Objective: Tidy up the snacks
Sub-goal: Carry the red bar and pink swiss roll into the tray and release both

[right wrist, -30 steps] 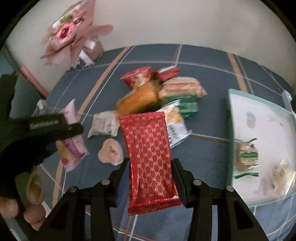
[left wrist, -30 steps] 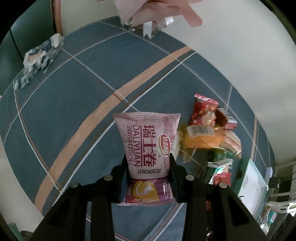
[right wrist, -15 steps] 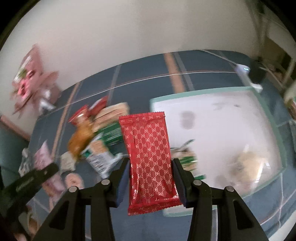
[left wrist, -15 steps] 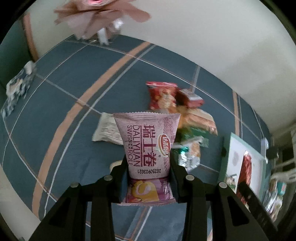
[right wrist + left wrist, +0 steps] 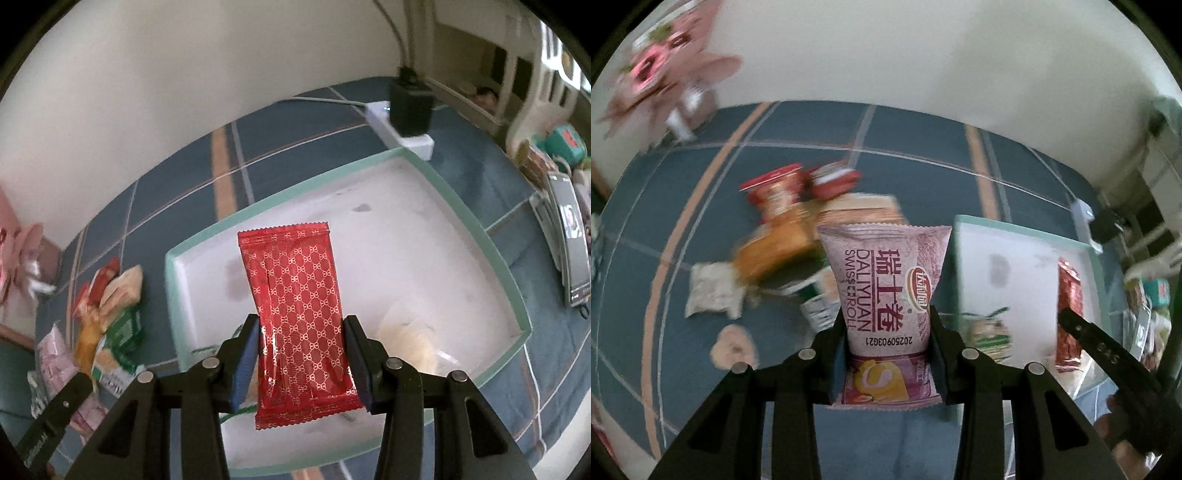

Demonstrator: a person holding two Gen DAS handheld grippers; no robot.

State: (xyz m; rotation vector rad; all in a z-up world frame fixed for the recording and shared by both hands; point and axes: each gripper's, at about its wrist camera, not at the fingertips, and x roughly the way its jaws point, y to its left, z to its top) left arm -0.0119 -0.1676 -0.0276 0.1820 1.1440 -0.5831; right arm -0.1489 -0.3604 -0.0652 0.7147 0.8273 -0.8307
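Blue plaid cloth covered the table point(image 5: 916, 133). Both tongs had swung from the snack pile point(image 5: 790, 236) toward the tray point(image 5: 476, 229): right tongs point(image 5: 301, 360) clamped the red packet point(image 5: 295, 314) above it, left tongs point(image 5: 888, 352) gripped the pink Swiss-roll packet point(image 5: 886, 291) just short, so both looked near release.

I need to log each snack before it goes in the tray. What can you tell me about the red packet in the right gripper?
The red packet is a flat, oblong, glossy foil-like wrapper, printed all over with a small pale repeating lattice motif, with crimped serrated seals at both ends and a lengthwise seam. It looks sealed and undamaged. The right gripper clamps its lower half between blue-lined pads, one on each long edge, so it stands up along the fingers. It hangs above the white tray, touching nothing else.
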